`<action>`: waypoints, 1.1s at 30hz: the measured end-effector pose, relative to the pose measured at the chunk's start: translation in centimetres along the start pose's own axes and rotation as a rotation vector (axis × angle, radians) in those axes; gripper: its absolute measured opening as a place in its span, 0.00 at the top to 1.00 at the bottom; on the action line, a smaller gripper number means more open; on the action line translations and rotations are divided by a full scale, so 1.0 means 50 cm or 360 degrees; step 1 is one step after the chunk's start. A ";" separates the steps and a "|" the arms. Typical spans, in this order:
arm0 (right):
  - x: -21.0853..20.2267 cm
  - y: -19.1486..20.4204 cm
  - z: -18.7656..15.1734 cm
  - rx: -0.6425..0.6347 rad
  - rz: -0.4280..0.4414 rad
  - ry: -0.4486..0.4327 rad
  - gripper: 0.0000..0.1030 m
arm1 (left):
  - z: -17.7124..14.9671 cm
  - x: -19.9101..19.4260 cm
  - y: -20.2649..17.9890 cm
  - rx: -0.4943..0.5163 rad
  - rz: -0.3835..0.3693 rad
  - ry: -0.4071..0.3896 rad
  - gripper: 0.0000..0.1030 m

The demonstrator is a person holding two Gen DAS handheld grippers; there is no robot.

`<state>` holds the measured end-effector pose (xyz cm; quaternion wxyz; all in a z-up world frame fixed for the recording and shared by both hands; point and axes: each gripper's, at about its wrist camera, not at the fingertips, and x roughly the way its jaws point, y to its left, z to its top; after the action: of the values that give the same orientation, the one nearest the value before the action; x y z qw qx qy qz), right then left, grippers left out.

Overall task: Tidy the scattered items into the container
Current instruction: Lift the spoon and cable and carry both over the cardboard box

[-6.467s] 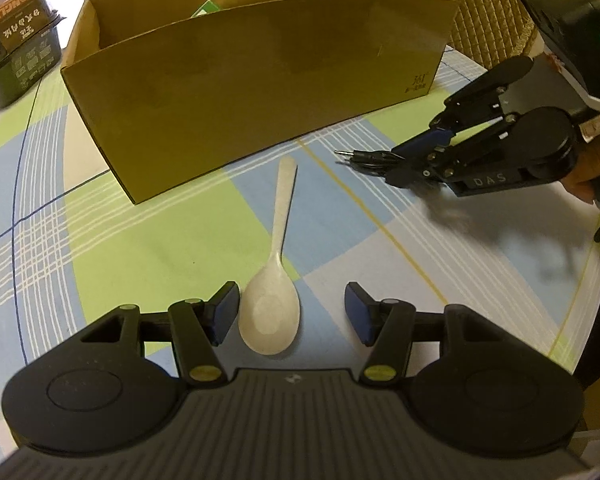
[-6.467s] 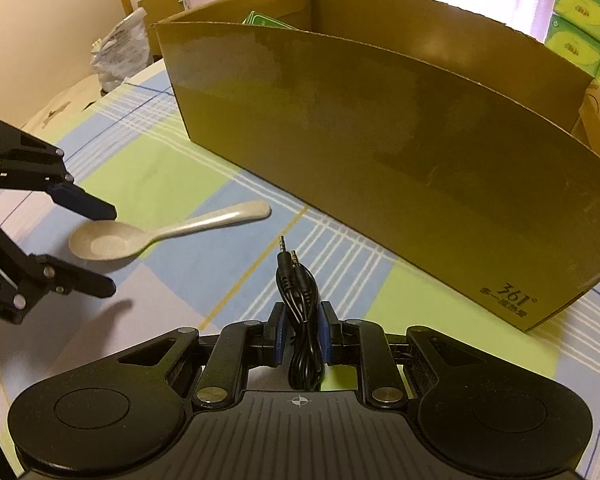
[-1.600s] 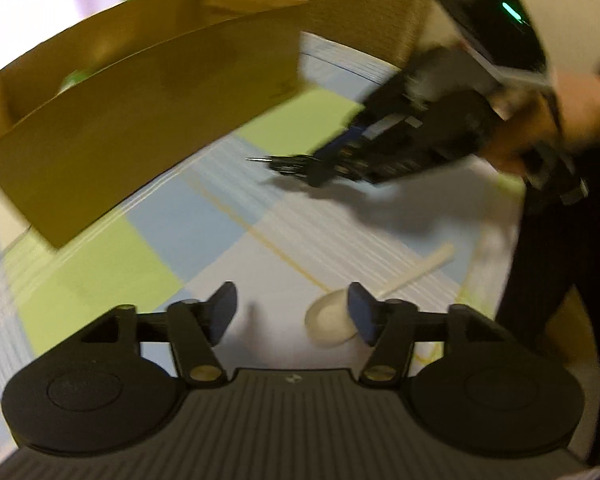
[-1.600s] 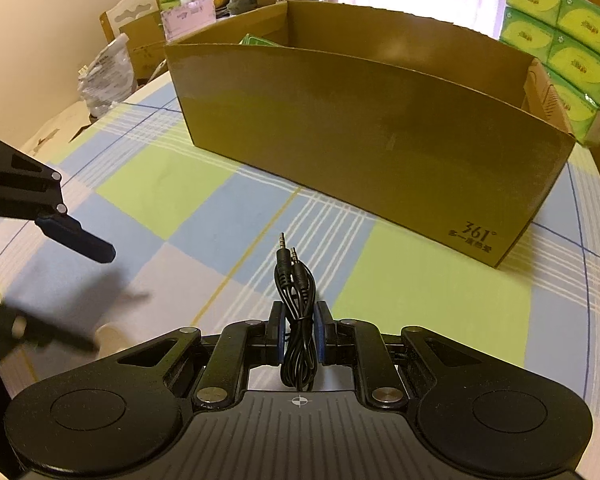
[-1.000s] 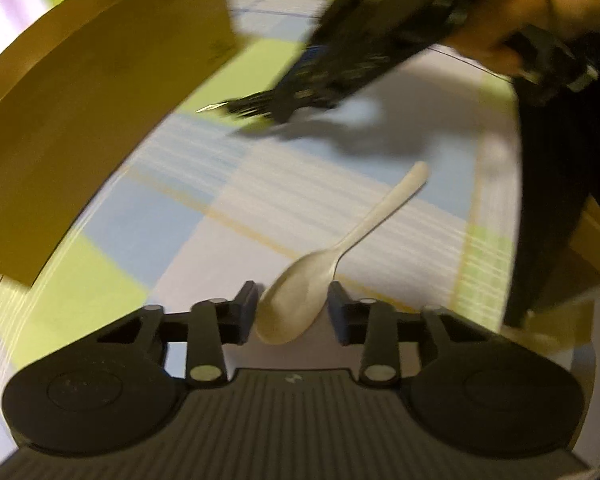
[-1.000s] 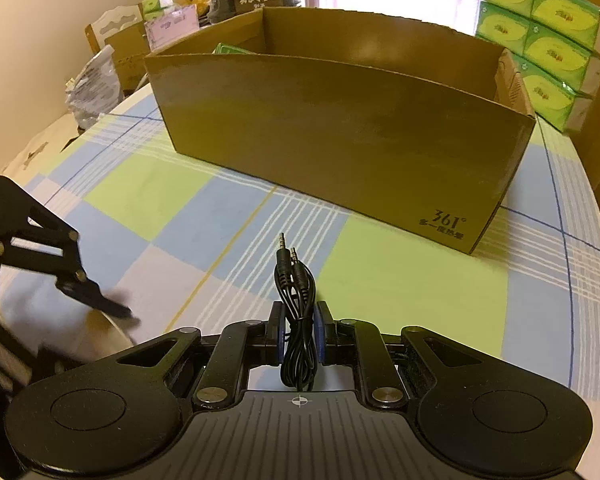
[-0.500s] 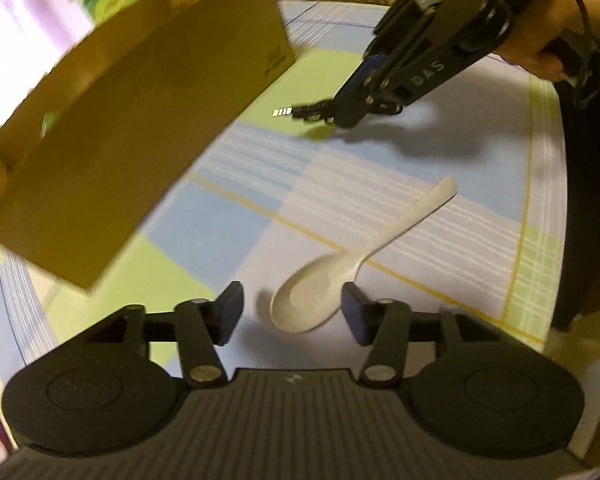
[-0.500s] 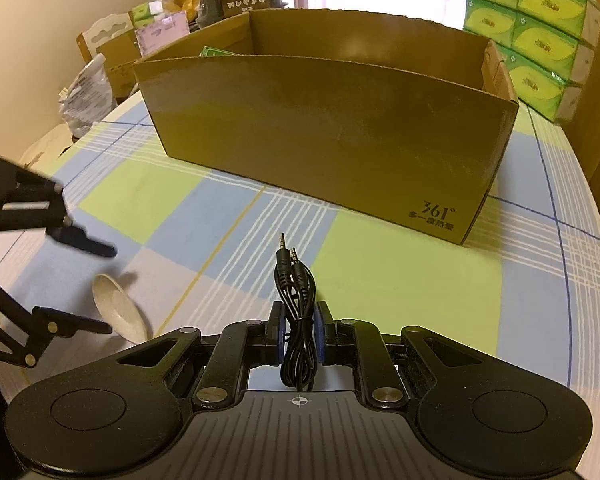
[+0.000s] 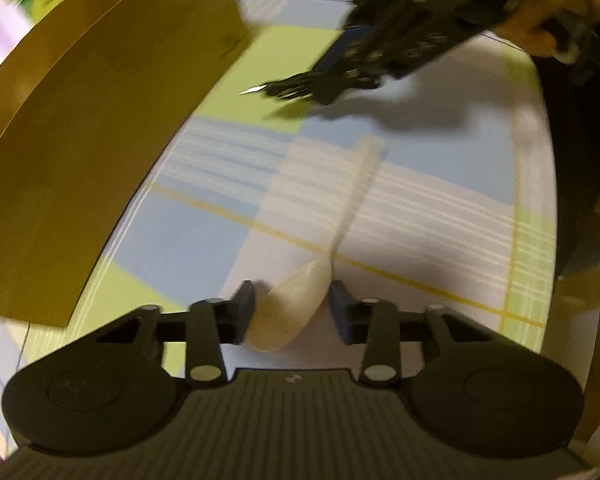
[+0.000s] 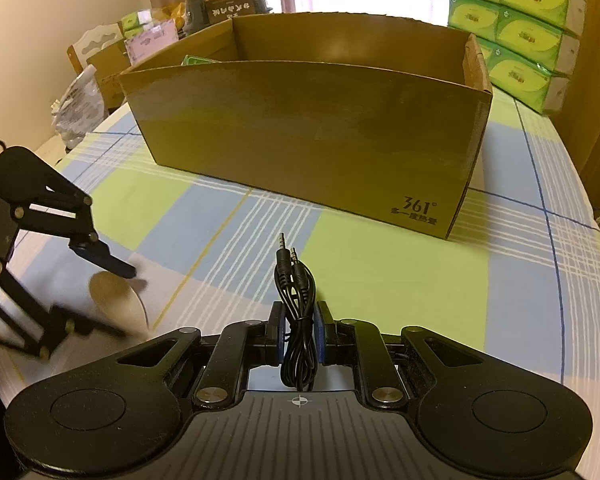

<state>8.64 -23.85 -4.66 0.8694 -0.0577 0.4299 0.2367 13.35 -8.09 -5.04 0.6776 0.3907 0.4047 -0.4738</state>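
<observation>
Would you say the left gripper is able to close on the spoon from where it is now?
Probably yes: the left gripper is open with the spoon bowl between its fingers, nothing blocking, though blur hides whether they touch it.

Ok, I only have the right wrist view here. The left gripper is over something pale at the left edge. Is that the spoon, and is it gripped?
Observer: Yes, it is the spoon. In the left wrist view its bowl sits between the open fingers of the left gripper. Blur hides whether they touch it.
Operator: Where does the handle run? It's hidden for me.
Observer: It runs across the tablecloth, away from the left gripper and toward the right gripper.
Operator: What holds the right one?
Observer: A hand at the top right. The plugs of the cable jut from the gripper toward the box.
</observation>
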 end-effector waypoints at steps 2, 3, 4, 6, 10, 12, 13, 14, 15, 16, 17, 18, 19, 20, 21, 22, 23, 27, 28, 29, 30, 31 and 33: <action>0.001 -0.001 0.000 0.0005 0.0003 -0.0005 0.84 | -0.010 -0.003 0.008 -0.0096 0.0013 0.0019 0.81; 0.001 -0.001 0.000 0.0006 0.0003 -0.0007 0.84 | -0.015 -0.005 0.008 -0.0127 0.0017 0.0027 0.81; 0.001 -0.001 0.000 0.0008 0.0004 -0.0009 0.84 | -0.020 -0.008 0.006 -0.0158 0.0010 0.0032 0.81; 0.001 -0.001 0.000 0.0010 0.0005 -0.0013 0.84 | -0.027 -0.012 -0.002 -0.0183 0.0001 0.0023 0.81; -0.001 -0.002 -0.001 0.0018 0.0002 -0.0020 0.84 | -0.030 -0.017 -0.012 -0.0208 0.0029 -0.0003 0.80; -0.002 -0.003 -0.002 0.0021 0.0000 -0.0021 0.84 | -0.025 -0.016 -0.012 -0.0219 0.0037 -0.0023 0.79; -0.003 -0.004 -0.003 0.0023 -0.0002 -0.0020 0.84 | -0.022 -0.015 -0.014 -0.0214 0.0044 -0.0030 0.78; -0.003 -0.005 -0.004 0.0027 -0.0003 -0.0018 0.84 | -0.018 -0.013 -0.017 -0.0203 0.0054 -0.0038 0.77; -0.003 -0.006 -0.005 0.0030 -0.0003 -0.0017 0.84 | -0.015 -0.015 -0.018 -0.0196 0.0060 -0.0043 0.77; -0.003 -0.007 -0.006 0.0033 -0.0004 -0.0016 0.84 | -0.010 -0.010 -0.018 -0.0192 0.0066 -0.0052 0.77; -0.003 -0.008 -0.007 0.0036 -0.0004 -0.0015 0.84 | -0.006 -0.008 -0.018 -0.0195 0.0073 -0.0059 0.77; -0.003 -0.009 -0.008 0.0040 -0.0004 -0.0014 0.84 | -0.004 -0.006 -0.014 -0.0201 0.0076 -0.0063 0.77; -0.003 -0.010 -0.008 0.0043 -0.0004 -0.0013 0.84 | 0.000 -0.002 -0.013 -0.0204 0.0079 -0.0065 0.77; -0.003 -0.011 -0.009 0.0047 -0.0004 -0.0013 0.84 | 0.002 0.000 -0.012 -0.0210 0.0081 -0.0061 0.77; -0.003 -0.012 -0.010 0.0050 -0.0004 -0.0014 0.84 | 0.004 0.000 -0.011 -0.0222 0.0076 -0.0055 0.81; -0.004 -0.013 -0.010 0.0051 -0.0003 -0.0017 0.84 | 0.005 0.001 -0.009 -0.0239 0.0059 -0.0049 0.91; -0.004 -0.014 -0.010 0.0054 -0.0003 -0.0019 0.84 | 0.003 0.001 -0.008 -0.0254 0.0042 -0.0043 0.95; -0.007 -0.013 -0.010 0.0063 0.0002 -0.0029 0.84 | -0.007 -0.009 -0.005 -0.0315 0.0021 -0.0074 0.97; -0.008 -0.013 -0.010 0.0064 0.0003 -0.0030 0.84 | -0.010 -0.014 -0.005 -0.0331 0.0017 -0.0085 0.97; -0.008 -0.012 -0.010 0.0064 0.0003 -0.0031 0.84 | -0.013 -0.019 -0.005 -0.0340 0.0015 -0.0095 0.97; -0.009 -0.011 -0.010 0.0064 0.0003 -0.0033 0.84 | -0.015 -0.025 -0.007 -0.0344 0.0015 -0.0105 0.97; -0.010 -0.010 -0.009 0.0063 0.0004 -0.0034 0.84 | -0.016 -0.031 -0.008 -0.0350 0.0016 -0.0115 0.97; -0.011 -0.006 -0.009 0.0059 0.0005 -0.0036 0.84 | -0.018 -0.043 -0.010 -0.0368 0.0014 -0.0134 0.97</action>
<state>8.17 -24.47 -4.51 0.8748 -0.0381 0.4244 0.2307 12.24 -6.67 -3.50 0.7366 0.2914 0.4260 -0.4371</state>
